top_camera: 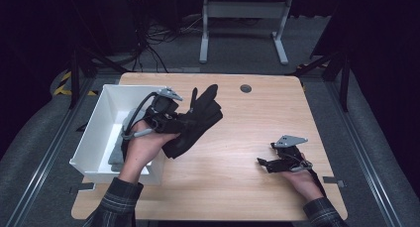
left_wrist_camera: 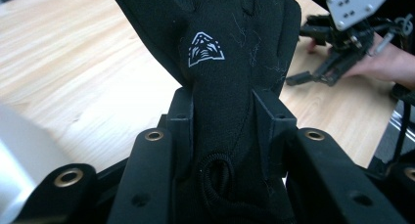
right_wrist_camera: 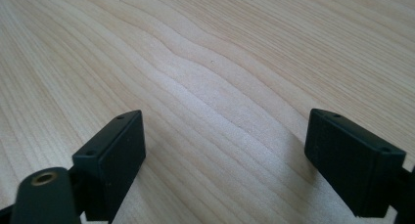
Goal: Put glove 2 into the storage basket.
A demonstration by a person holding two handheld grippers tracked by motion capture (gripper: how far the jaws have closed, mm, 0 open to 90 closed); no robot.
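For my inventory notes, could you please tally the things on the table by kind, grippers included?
Black gloves: 1, the glove held in the left gripper
White bins: 1, the bin, with something grey inside that I cannot make out
Grippers: 2, the left one and the right gripper, its jaws apart with nothing between them
Total: 4

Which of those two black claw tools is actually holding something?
The left gripper, beside the white bin: its jaws clamp a black glove. The right gripper rests open over the bare table.
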